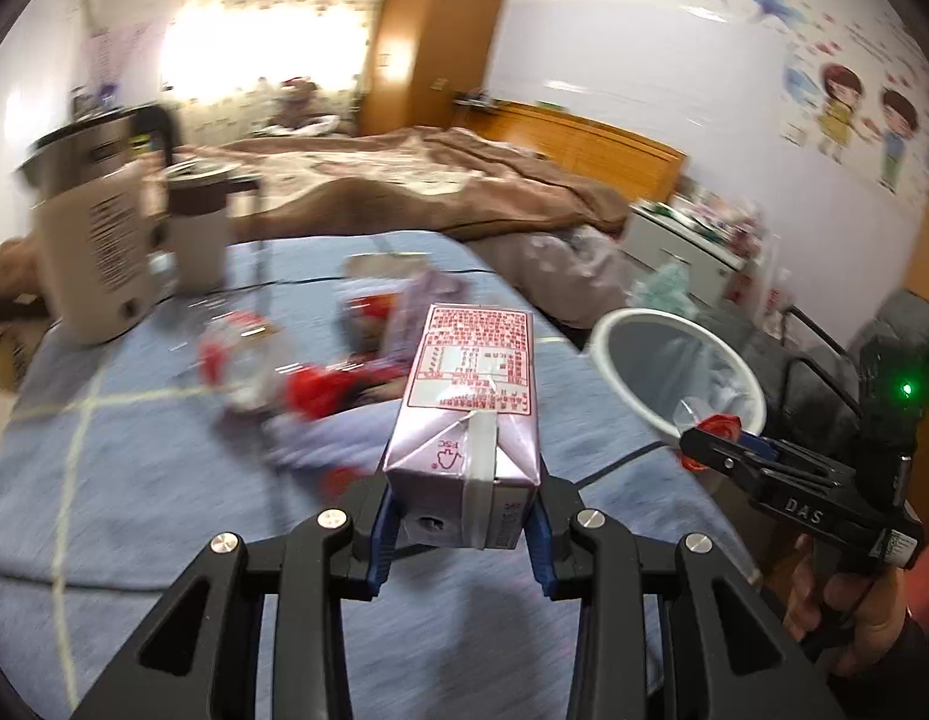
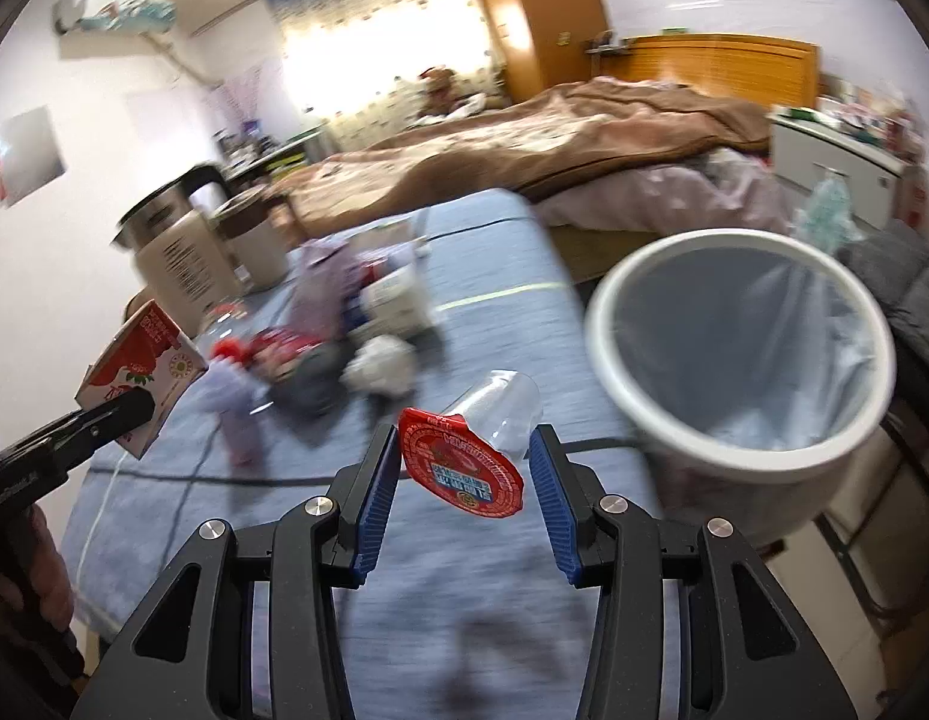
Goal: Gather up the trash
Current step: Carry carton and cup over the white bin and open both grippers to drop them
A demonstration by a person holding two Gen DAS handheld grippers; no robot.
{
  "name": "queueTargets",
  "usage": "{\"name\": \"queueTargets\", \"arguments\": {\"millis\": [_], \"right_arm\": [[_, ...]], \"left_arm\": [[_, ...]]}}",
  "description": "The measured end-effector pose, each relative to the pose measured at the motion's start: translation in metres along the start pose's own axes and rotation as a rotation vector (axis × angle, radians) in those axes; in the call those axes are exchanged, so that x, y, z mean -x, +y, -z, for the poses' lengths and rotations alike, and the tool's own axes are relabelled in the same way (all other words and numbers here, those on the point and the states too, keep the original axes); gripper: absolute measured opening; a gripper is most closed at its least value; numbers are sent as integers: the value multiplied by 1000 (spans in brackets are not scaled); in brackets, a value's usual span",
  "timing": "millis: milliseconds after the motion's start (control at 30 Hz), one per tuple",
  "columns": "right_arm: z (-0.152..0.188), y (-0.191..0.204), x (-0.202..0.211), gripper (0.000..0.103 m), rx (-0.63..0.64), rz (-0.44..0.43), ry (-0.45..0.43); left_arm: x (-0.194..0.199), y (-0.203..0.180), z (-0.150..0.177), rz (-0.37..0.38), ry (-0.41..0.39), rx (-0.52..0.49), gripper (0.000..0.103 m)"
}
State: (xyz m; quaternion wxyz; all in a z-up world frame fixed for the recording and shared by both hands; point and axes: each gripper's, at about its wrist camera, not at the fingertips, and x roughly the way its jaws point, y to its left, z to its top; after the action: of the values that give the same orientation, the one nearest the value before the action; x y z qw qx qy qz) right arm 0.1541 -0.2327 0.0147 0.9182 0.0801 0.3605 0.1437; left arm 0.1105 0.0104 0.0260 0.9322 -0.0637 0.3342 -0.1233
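While both loads hung above the desk [image 1: 134, 480] | left gripper [image 1: 464, 531] clamped carton [image 1: 470, 396] | right gripper [image 2: 464, 474] barely pinched cup [image 2: 494, 420], short of bin [image 2: 734, 462] | risk: loose cup dropping beside rim.

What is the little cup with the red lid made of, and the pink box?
The cup looks like thin clear plastic: the cloth shows through it. Its lid seems printed foil, peeled and bent. The box looks like glossy coated cardboard, with folded, taped seams.
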Motion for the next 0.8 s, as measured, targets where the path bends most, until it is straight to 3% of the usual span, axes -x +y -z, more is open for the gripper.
{"name": "queueTargets", "arguments": {"millis": [400,600,800], "right_arm": [[-18,-94,0,46,-83,162,-7],[-22,-122,-14,46,-89,200,24],[-21,-134,-25,46,-93,212,58]], "left_arm": [[-90,-108,-28,209,88,-171,37],[-137,-134,-35,272,173,-184,37],[-166,-153,-37,276,225,-217,38]]}}
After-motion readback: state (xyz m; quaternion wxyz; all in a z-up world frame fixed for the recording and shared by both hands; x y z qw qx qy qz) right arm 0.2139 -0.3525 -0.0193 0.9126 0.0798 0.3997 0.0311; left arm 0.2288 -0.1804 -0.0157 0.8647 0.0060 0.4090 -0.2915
